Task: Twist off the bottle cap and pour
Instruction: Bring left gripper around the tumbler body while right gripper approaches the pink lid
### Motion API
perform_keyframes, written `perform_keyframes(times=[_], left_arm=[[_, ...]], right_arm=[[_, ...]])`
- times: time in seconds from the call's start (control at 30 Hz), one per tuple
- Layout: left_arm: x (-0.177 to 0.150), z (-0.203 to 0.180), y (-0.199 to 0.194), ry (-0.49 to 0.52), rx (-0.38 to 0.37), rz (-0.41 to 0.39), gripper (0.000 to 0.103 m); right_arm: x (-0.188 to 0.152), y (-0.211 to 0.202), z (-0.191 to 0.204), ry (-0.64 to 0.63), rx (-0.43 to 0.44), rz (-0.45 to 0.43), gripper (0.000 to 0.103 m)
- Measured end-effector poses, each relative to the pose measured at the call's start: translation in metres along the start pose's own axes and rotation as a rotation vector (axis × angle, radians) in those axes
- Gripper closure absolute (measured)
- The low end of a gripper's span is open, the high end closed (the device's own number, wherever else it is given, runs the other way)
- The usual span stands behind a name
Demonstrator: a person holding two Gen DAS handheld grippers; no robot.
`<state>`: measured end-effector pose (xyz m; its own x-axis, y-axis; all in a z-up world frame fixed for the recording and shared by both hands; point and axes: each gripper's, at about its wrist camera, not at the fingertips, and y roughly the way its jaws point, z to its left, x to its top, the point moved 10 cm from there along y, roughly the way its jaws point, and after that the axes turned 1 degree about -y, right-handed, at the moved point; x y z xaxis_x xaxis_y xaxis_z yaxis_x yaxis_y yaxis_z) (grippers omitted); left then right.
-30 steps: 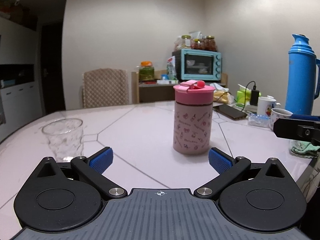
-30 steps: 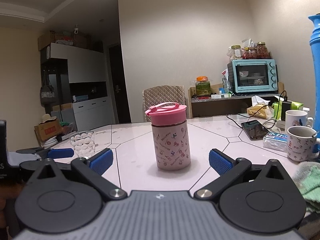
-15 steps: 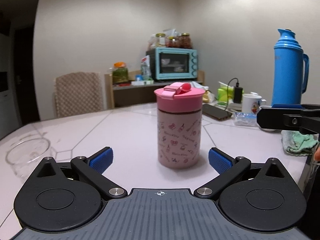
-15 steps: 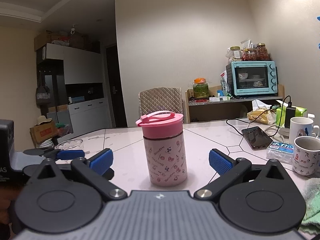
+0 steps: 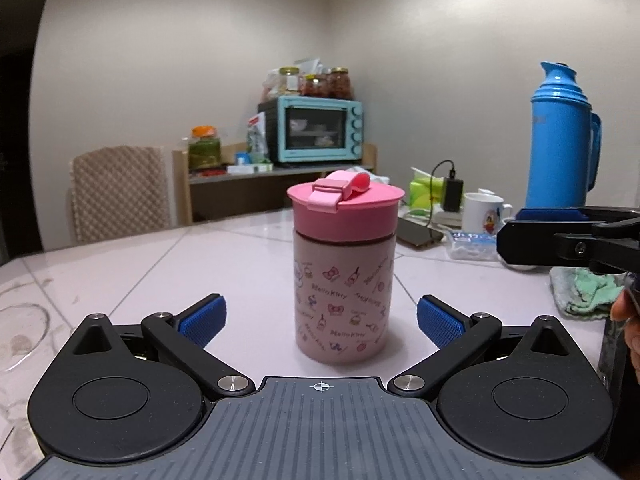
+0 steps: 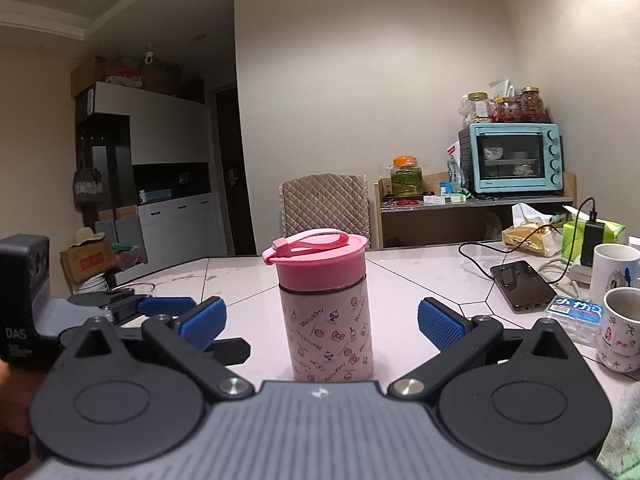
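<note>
A pink Hello Kitty bottle (image 5: 343, 296) with a pink screw cap (image 5: 345, 212) stands upright on the white table (image 5: 240, 272). My left gripper (image 5: 320, 318) is open, its blue pads on either side of the bottle's lower body, not touching. In the right wrist view the bottle (image 6: 328, 324) and its cap (image 6: 318, 260) stand between the open pads of my right gripper (image 6: 322, 320). A clear glass (image 5: 20, 332) sits at the far left edge of the left wrist view, partly cut off.
A blue thermos (image 5: 560, 140), mugs (image 6: 614, 276), a phone on a cable (image 6: 522, 286), a small blue box (image 6: 576, 312) and a green cloth (image 5: 584, 292) crowd the table's right side. A chair (image 6: 324, 208) and a shelf with a toaster oven (image 6: 514, 164) stand behind.
Both grippers have moved closer to the bottle, which now looks larger and centred between the pads. The glass has slid toward the left edge of the left view.
</note>
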<state>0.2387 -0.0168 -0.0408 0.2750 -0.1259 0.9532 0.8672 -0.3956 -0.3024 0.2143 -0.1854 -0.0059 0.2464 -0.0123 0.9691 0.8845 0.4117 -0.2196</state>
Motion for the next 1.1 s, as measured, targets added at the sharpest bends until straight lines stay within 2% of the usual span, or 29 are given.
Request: perform_keyframes(times=[0.7, 1.1], left_arm=[[0.008, -0.002, 0.059, 0.079, -0.178, -0.011, 0.0], [0.008, 0.001, 0.08, 0.095, -0.241, -0.024, 0.0]], right_arm=[[0.011, 0.045, -0.013, -0.067, 0.067, 0.019, 0.0], [0.01, 0.061, -0.01, -0.077, 0.128, 0.031, 0.0]])
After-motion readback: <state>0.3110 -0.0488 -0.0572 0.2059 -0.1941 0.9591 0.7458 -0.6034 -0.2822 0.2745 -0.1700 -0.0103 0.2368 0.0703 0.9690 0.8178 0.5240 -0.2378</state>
